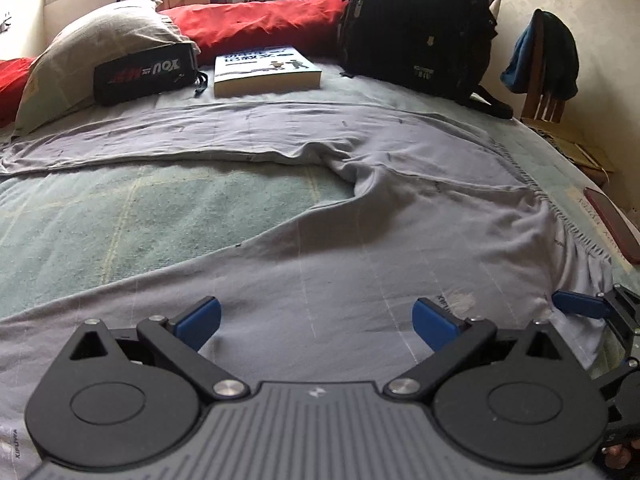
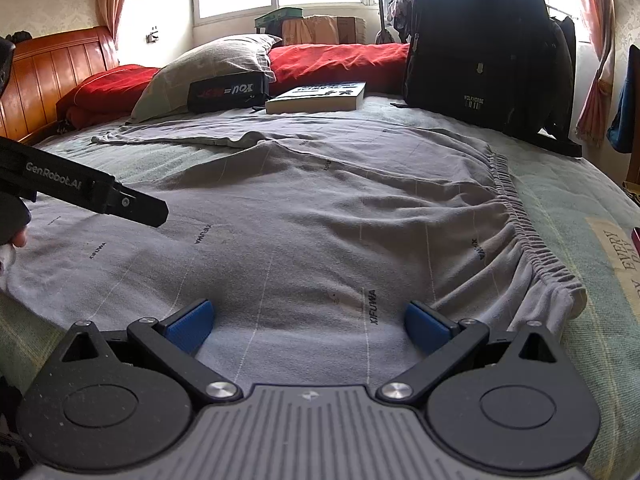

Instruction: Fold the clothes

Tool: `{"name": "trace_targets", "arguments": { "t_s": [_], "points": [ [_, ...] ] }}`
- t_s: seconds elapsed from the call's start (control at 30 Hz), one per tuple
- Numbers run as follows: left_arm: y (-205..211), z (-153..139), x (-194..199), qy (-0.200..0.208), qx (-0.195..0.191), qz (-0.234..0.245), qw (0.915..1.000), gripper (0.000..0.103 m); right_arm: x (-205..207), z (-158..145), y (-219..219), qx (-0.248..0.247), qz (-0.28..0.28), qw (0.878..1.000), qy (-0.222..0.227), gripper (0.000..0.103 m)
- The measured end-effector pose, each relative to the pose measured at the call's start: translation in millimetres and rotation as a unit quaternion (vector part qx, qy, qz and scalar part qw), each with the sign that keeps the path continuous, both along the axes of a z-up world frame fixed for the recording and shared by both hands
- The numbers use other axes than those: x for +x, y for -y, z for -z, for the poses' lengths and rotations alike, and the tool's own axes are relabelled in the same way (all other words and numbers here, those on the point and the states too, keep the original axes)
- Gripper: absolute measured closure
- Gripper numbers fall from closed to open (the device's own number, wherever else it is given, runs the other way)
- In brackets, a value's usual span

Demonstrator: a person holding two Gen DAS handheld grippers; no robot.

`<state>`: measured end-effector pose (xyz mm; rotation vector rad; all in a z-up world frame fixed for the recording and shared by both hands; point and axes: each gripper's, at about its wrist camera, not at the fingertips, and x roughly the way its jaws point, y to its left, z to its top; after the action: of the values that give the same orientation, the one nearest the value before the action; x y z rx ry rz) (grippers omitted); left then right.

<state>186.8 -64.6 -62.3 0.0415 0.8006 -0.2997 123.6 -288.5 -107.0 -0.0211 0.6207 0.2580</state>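
Note:
Grey trousers (image 1: 360, 240) lie spread on the bed, with one leg stretched to the far left and the other running toward me. Their elastic waistband (image 2: 520, 224) is on the right. My left gripper (image 1: 318, 316) is open just above the near leg, with only cloth below its fingers. My right gripper (image 2: 308, 320) is open over the hip area near the waistband and holds nothing. One blue finger (image 1: 580, 305) of the right gripper shows at the right edge of the left wrist view. The left gripper's black body (image 2: 100, 196) crosses the left side of the right wrist view.
At the far side of the green bedsheet (image 1: 140, 216) lie a book (image 1: 266, 70), a black pouch (image 1: 144, 74), a pillow (image 1: 100, 44) and a red quilt (image 1: 260, 24). A black backpack (image 2: 480, 52) stands at the back right. A chair draped with clothes (image 1: 548, 64) stands right of the bed.

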Motion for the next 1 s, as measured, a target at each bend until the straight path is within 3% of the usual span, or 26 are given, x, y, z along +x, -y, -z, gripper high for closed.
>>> {"name": "trace_targets", "arguments": {
  "t_s": [0.13,0.4,0.57,0.87,1.0],
  "points": [
    [1,9,2,-0.012,0.008,-0.004,0.9999,0.001,1,0,1,0.000,-0.001,1.000,0.000,0.000],
    [4,-2,-5,0.001,-0.001,0.007,1.0000,0.001,0,0,1,0.000,-0.001,1.000,0.001,0.000],
    [5,9,-4,-0.012,0.016,0.008,0.9998,0.001,0,0,0,0.000,0.001,1.000,0.001,0.000],
    [7,-3,-13,0.002,0.006,0.027,0.9996,0.001,0,1,-1,0.000,0.002,1.000,0.001,0.000],
    [9,8,-14,-0.011,0.022,0.025,0.9994,0.001,-2,2,1,0.000,-0.003,1.000,0.003,0.000]
  ]
}}
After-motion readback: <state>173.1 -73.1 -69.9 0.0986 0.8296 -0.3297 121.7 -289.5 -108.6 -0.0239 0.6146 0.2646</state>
